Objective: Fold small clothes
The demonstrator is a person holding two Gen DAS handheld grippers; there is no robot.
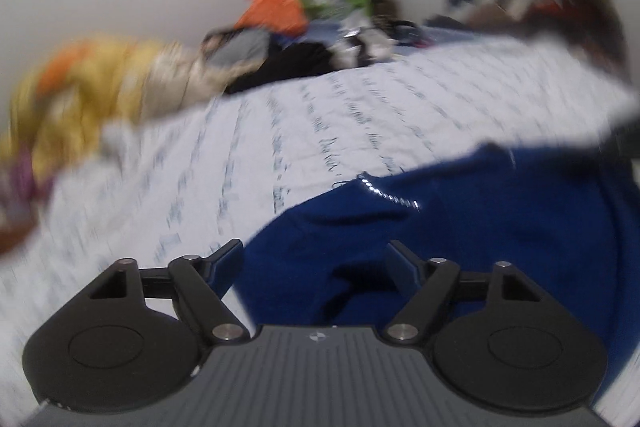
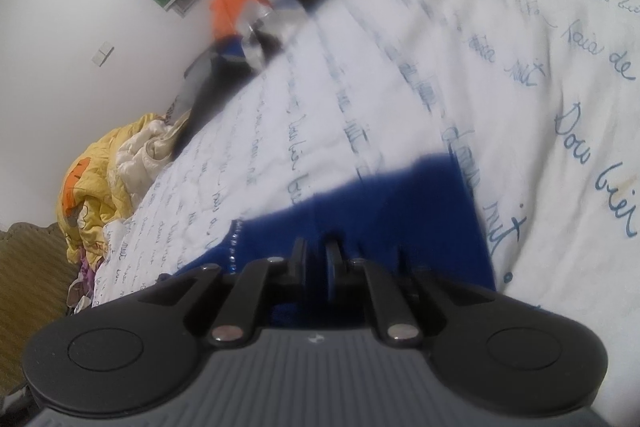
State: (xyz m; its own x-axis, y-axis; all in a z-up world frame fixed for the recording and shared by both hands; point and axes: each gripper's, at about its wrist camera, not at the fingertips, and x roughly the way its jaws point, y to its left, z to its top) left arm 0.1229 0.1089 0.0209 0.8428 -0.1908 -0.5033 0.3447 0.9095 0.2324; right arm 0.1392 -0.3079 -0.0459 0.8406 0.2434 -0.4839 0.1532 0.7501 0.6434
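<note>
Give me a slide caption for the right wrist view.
Right tongs shut on blue garment over script-printed white bedspread.

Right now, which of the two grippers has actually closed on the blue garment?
The right gripper: its fingers are pinched together on the blue garment. The left gripper hangs over the same cloth with its fingers spread wide, gripping nothing.

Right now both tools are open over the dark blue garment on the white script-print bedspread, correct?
Not quite. Only the left tool is open, its fingers spread over the dark blue garment. The right wrist view shows the right tool shut on that garment, which does lie on the white script-print bedspread.
</note>
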